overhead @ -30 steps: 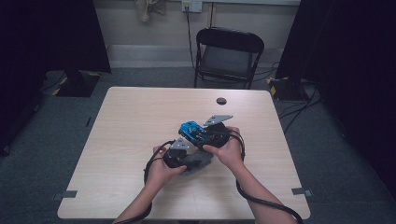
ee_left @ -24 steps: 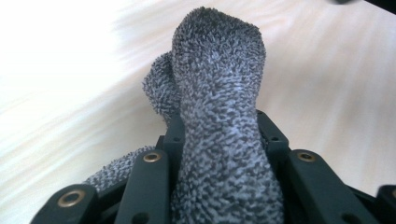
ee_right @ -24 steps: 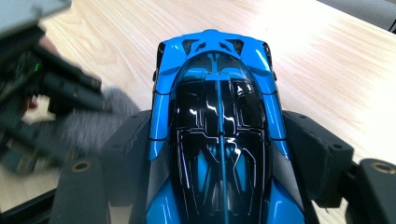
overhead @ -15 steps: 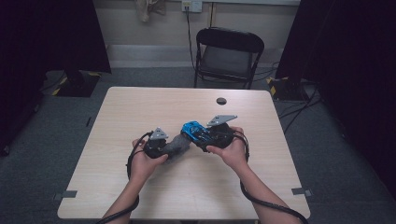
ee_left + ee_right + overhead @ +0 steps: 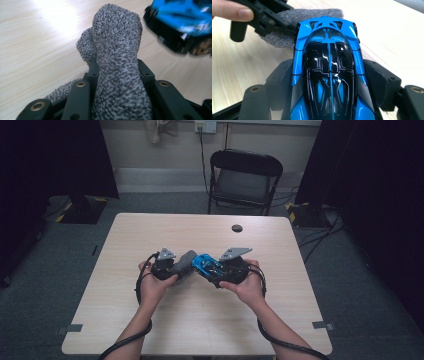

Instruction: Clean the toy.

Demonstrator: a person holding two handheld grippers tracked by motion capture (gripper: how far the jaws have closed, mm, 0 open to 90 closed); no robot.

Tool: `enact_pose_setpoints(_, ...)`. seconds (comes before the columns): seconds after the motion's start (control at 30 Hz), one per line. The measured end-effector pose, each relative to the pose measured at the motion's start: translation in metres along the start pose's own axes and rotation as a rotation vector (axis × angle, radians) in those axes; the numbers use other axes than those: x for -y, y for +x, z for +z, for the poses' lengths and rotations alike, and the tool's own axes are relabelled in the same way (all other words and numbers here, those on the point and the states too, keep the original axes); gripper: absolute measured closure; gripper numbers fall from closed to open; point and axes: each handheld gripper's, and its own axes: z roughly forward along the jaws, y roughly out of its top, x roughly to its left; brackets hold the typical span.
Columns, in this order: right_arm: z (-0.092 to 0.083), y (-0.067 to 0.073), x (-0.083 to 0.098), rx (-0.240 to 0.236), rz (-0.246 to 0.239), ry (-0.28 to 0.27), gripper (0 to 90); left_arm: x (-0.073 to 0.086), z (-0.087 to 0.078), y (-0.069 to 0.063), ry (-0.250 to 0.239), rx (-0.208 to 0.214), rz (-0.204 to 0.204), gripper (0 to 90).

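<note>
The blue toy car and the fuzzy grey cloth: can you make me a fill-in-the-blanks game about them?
1. The right gripper is shut on a toy car coloured ____.
2. The left gripper is shut on a fuzzy ____ cloth.
3. Behind the table stands an empty black ____.
4. The small dark round thing lies near the table's ____ edge.

Missing words: blue; grey; chair; far

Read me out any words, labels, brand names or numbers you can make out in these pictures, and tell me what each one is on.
No readable text in any view.
Blue toy car: glossy black and blue bodywork, no lettering or number showing.
Grey cloth: plain fuzzy weave, no tag in sight.
Black jaws of both hand-held grippers: no markings.
Table: bare wood grain, no sticker with writing.
Wall outlet: too small to tell.
</note>
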Motion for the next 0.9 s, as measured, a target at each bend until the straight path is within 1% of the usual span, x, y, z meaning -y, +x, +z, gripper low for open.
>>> enact_pose_setpoints(0.03, 0.000, 0.000, 0.000, 0.000, 0.000, 0.000, 27.9, 0.000, 0.000, 0.000, 0.000, 0.000, 0.000, 64.1)
enact_pose_setpoints(0.07, 0.001, 0.000, 0.001, -0.001, 0.003, -0.002, 27.9, -0.002, 0.002, -0.004, 0.000, 0.017, 0.012, 64.1)
enact_pose_setpoints(0.1, 0.001, 0.000, 0.001, -0.001, 0.003, -0.002, 27.9, -0.002, 0.002, -0.004, 0.000, 0.017, 0.012, 64.1)
enact_pose_setpoints(0.13, 0.002, 0.000, 0.001, -0.002, 0.002, -0.003, 27.9, -0.003, 0.003, -0.006, 0.004, 0.026, 0.023, 64.1)
enact_pose_setpoints(0.17, 0.003, -0.001, 0.002, 0.003, 0.003, -0.003, 27.9, -0.001, 0.005, -0.009, 0.005, 0.032, 0.023, 64.1)
enact_pose_setpoints(0.23, 0.004, -0.001, 0.002, 0.001, 0.007, -0.003, 27.9, -0.001, 0.006, -0.010, 0.009, 0.040, 0.021, 64.2)
enact_pose_setpoints(0.27, 0.005, -0.002, 0.003, 0.006, 0.010, 0.003, 27.9, 0.003, 0.009, -0.012, 0.010, 0.055, 0.009, 64.1)
enact_pose_setpoints(0.3, 0.005, -0.002, 0.003, 0.006, 0.010, 0.003, 27.9, 0.003, 0.009, -0.012, 0.010, 0.055, 0.009, 64.1)
enact_pose_setpoints(0.33, 0.006, -0.002, 0.003, 0.012, 0.011, 0.001, 27.8, 0.005, 0.011, -0.015, 0.011, 0.076, 0.006, 64.1)
enact_pose_setpoints(0.37, 0.006, -0.002, 0.003, 0.012, 0.011, 0.001, 27.8, 0.005, 0.011, -0.015, 0.011, 0.076, 0.006, 64.1)
enact_pose_setpoints(0.4, 0.008, -0.002, 0.003, 0.009, 0.010, 0.007, 27.9, 0.006, 0.013, -0.019, 0.017, 0.091, 0.020, 64.2)
enact_pose_setpoints(0.43, 0.009, -0.002, 0.003, 0.012, 0.011, 0.010, 27.9, 0.007, 0.014, -0.021, 0.016, 0.105, 0.024, 64.2)
enact_pose_setpoints(0.47, 0.010, -0.003, 0.003, 0.015, 0.013, 0.015, 27.9, 0.007, 0.016, -0.027, 0.016, 0.118, 0.044, 64.2)
enact_pose_setpoints(0.5, 0.010, -0.003, 0.002, 0.015, 0.015, 0.012, 27.9, 0.007, 0.016, -0.027, 0.016, 0.118, 0.044, 64.2)
enact_pose_setpoints(0.53, 0.011, -0.005, 0.002, 0.016, 0.022, 0.013, 27.9, 0.007, 0.018, -0.034, 0.015, 0.148, 0.067, 64.2)
enact_pose_setpoints(0.57, 0.011, -0.005, 0.002, 0.016, 0.022, 0.013, 27.9, 0.007, 0.018, -0.034, 0.015, 0.148, 0.067, 64.2)
enact_pose_setpoints(0.6, 0.013, -0.006, 0.001, 0.018, 0.023, 0.020, 27.8, 0.007, 0.019, -0.039, 0.022, 0.155, 0.086, 64.3)
enact_pose_setpoints(0.7, 0.015, -0.008, 0.001, 0.026, 0.021, 0.028, 27.9, 0.008, 0.021, -0.046, 0.020, 0.176, 0.097, 64.3)
enact_pose_setpoints(0.77, 0.015, -0.009, 0.002, 0.029, 0.029, 0.029, 27.9, 0.008, 0.022, -0.048, 0.023, 0.181, 0.104, 64.3)
enact_pose_setpoints(0.8, 0.016, -0.010, 0.002, 0.030, 0.032, 0.029, 27.9, 0.009, 0.022, -0.053, 0.026, 0.194, 0.115, 64.3)
enact_pose_setpoints(0.83, 0.016, -0.010, 0.002, 0.030, 0.032, 0.029, 27.9, 0.009, 0.022, -0.053, 0.026, 0.194, 0.115, 64.3)
enact_pose_setpoints(0.9, 0.017, -0.011, 0.003, 0.035, 0.034, 0.031, 27.9, 0.009, 0.024, -0.058, 0.031, 0.210, 0.122, 64.3)
